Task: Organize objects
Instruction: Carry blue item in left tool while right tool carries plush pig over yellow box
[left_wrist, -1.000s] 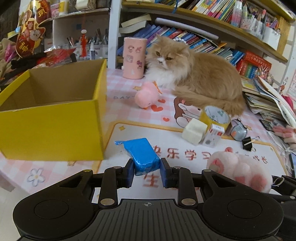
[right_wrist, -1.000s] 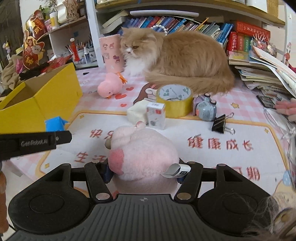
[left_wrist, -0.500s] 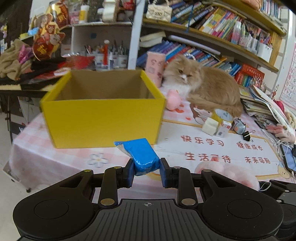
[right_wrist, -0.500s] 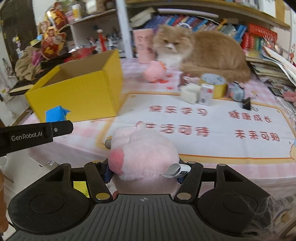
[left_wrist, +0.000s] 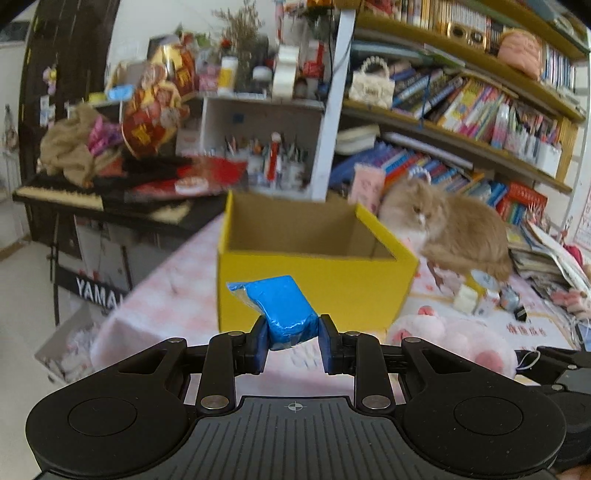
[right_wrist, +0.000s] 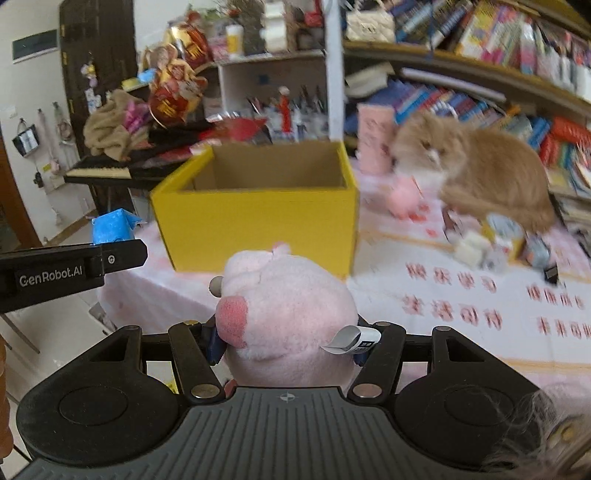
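My left gripper (left_wrist: 291, 341) is shut on a blue wrapped packet (left_wrist: 280, 306) and holds it in the air in front of an open yellow cardboard box (left_wrist: 314, 280). The box looks empty inside. My right gripper (right_wrist: 288, 343) is shut on a pink plush toy (right_wrist: 284, 314) with a white tag, also held up, short of the box (right_wrist: 258, 221). The left gripper and blue packet (right_wrist: 110, 229) show at the left of the right wrist view. The plush (left_wrist: 450, 336) shows at the lower right of the left wrist view.
An orange cat (left_wrist: 454, 225) sits on the pink tablecloth right of the box. Near it lie a small pink toy (right_wrist: 404, 197), a tape roll, a white block (right_wrist: 471, 251) and a binder clip. Bookshelves stand behind. A keyboard (left_wrist: 96, 203) stands to the left.
Both grippers have pulled back and up from the table with their objects still held. The box now sits lower and farther ahead, and the views have swung left.
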